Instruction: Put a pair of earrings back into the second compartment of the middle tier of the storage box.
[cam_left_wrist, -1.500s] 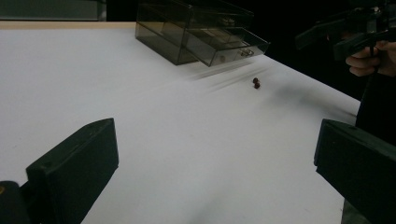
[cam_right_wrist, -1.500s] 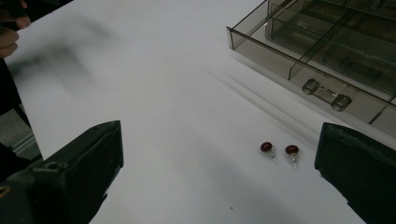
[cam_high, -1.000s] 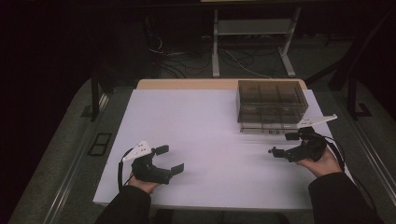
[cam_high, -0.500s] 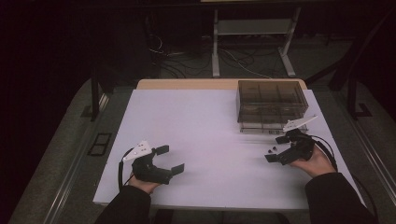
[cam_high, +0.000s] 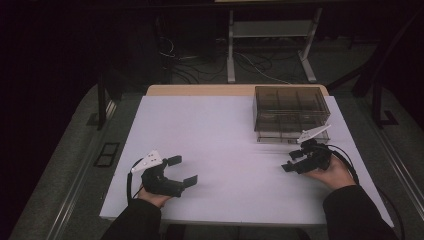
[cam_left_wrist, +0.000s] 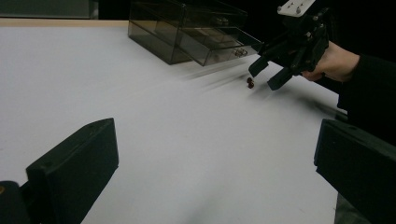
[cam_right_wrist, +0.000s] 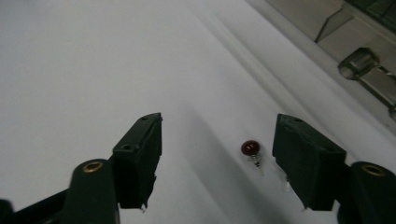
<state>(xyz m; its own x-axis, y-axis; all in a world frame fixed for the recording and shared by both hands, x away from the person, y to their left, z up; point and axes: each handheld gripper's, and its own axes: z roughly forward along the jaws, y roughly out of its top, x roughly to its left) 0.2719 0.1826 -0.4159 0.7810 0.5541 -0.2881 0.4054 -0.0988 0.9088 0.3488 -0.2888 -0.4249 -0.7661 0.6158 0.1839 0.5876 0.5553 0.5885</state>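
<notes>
Right tool (cam_right_wrist: 217, 158), blocky matte-black jaws narrowing around glossy round red bead (cam_right_wrist: 251, 148).

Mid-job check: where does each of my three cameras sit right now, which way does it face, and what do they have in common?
High view: above the person's side, looking forward and down on the white table; both forearms, left gripper and right gripper show.
Left gripper view: rides the left gripper, looking across the table toward the drawer box and the right gripper; its own jaws rise wide apart.
Right gripper view: looks down at a small red bead between its own jaws, which have just been closing.
Shared: drawer box in the high and left gripper views; bead in both gripper views.
</notes>
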